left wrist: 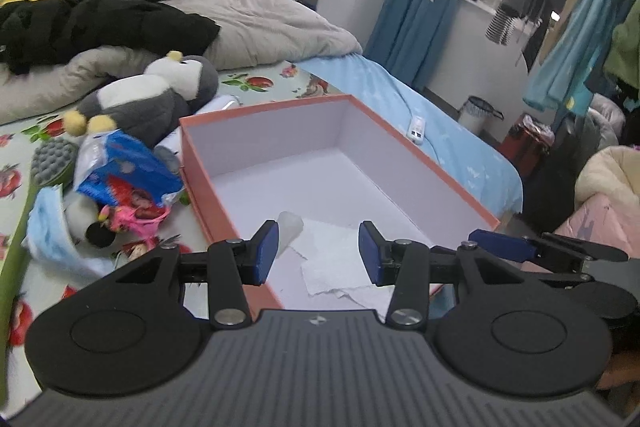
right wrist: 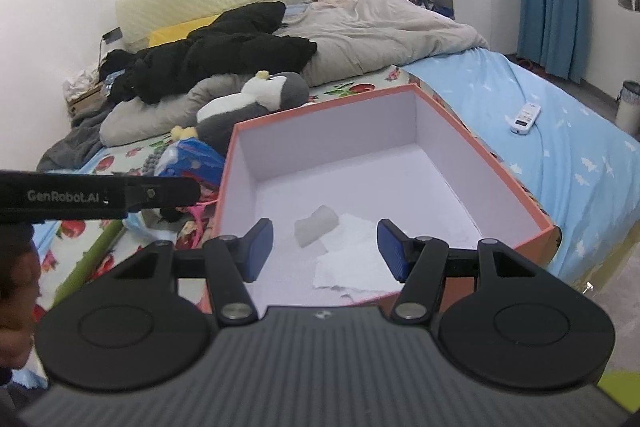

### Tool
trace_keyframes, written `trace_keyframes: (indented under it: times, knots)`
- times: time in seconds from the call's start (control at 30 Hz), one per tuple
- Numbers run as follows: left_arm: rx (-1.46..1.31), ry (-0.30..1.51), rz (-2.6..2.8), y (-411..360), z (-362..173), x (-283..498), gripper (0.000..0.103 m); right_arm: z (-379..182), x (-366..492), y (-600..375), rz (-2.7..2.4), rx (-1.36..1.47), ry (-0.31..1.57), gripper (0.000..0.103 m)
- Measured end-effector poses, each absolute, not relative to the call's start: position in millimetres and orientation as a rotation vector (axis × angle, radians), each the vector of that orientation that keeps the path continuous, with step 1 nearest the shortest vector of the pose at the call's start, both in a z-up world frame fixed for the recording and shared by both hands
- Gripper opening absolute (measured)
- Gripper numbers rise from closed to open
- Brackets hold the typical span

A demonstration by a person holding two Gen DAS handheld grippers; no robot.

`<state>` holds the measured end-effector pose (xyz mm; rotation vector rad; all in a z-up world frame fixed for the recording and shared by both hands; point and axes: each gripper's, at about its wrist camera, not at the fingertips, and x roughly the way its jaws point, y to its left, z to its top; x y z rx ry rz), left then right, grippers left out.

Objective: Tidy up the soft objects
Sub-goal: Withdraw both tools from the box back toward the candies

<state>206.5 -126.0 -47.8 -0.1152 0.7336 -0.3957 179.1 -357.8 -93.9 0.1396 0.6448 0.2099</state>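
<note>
Orange cardboard box (left wrist: 420, 155), white-lined, rectangular, open-topped, on the bed (right wrist: 560, 131). Inside, at its near end: a small translucent soft lump (right wrist: 314, 225) touching crumpled white paper sheets (right wrist: 352, 259). Left of the box, a heap: grey-and-white plush penguin (left wrist: 160, 95), blue crinkly packet (left wrist: 128, 167), blue face mask (left wrist: 50, 231). Behind: black garment (left wrist: 100, 15), beige quilt (right wrist: 380, 31). White remote (right wrist: 525, 117) lies on the blue sheet. Left hand-held gripper (left wrist: 318, 253) and right hand-held gripper (right wrist: 326, 249): both part-open, holding nothing, above the box's near end.

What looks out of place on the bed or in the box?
A remote control lies loose on the blue sheet right of the orange box. Torn tissue paper sits in the box; other soft items stay piled outside, left.
</note>
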Motion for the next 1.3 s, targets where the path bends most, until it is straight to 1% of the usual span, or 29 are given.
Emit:
trace_keyframes:
  times: [0.2, 0.37, 0.9, 1.1, 1.3]
  knots:
    - [-0.171, 0.741, -0.352, -106, -52, 169, 0.050, -90, 153, -342, 0.233, 0.098, 0.627, 0.060]
    - [-0.188, 0.745, -0.302, -88, -53, 137, 0.050, -94, 136, -333, 0.249, 0.115, 0.655, 0.060]
    - [-0.241, 0.713, -0.158, -35, -43, 44, 0.050, -88, 77, -295, 0.326, 0.077, 0.681, 0.060]
    - [-0.304, 0.737, -0.074, -10, -55, 11, 0.050, -90, 62, -275, 0.397, 0.059, 0.699, 0.060]
    - [-0.339, 0.761, -0.021, 13, -78, 15, 0.050, -97, 67, -260, 0.427, 0.052, 0.716, 0.060]
